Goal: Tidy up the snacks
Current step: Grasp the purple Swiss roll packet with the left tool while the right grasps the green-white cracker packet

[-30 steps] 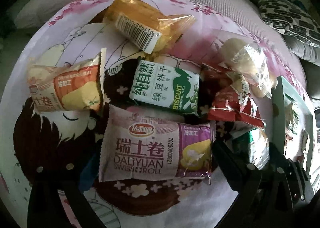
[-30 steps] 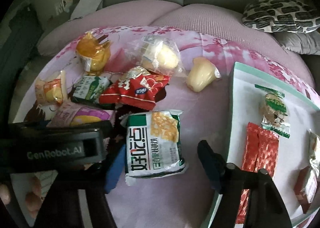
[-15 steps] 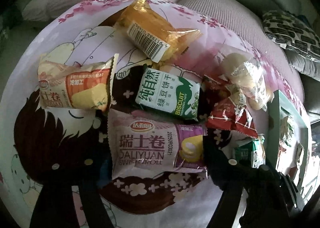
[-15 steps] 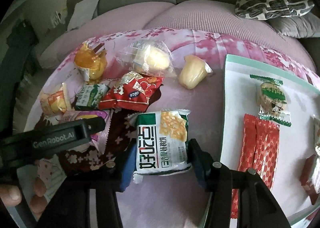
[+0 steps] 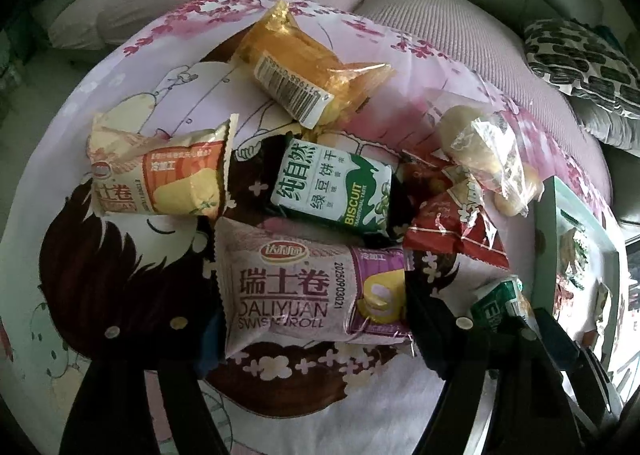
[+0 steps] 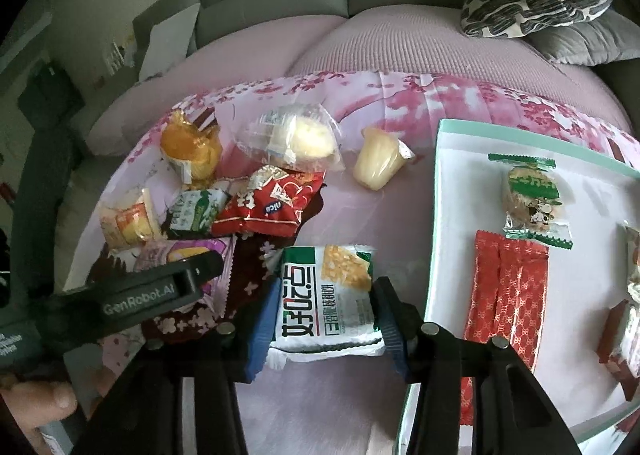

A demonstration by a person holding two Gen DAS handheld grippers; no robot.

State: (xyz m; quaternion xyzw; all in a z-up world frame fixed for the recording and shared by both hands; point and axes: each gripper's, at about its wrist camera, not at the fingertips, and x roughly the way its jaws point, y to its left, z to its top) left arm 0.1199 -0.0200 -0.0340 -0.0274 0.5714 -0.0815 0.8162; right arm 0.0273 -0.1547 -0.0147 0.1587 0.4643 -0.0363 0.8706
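A pink-and-purple Swiss roll pack (image 5: 296, 295) lies on the flowered cloth, and my left gripper (image 5: 312, 331) is shut on it, one pad against each end. In the right wrist view a green-and-white cracker pack (image 6: 326, 295) sits between the blue pads of my right gripper (image 6: 326, 325). Its jaws are closing and press on both sides of the pack. A white tray with a mint rim (image 6: 452, 215) stands just right of it, holding a green-wrapped snack (image 6: 530, 191) and red stick packs (image 6: 504, 295).
Loose snacks lie beyond the left gripper: an orange cake pack (image 5: 304, 63), an orange roll pack (image 5: 160, 175), a green biscuit pack (image 5: 332, 191), a red pack (image 5: 452, 231) and a clear-wrapped bun (image 5: 480, 147). A jelly cup (image 6: 378, 165) lies near the tray. Sofa cushions are behind.
Both grippers went from wide open to closed: the left onto the Swiss roll pack, the right onto the cracker pack. The right view has shifted slightly.
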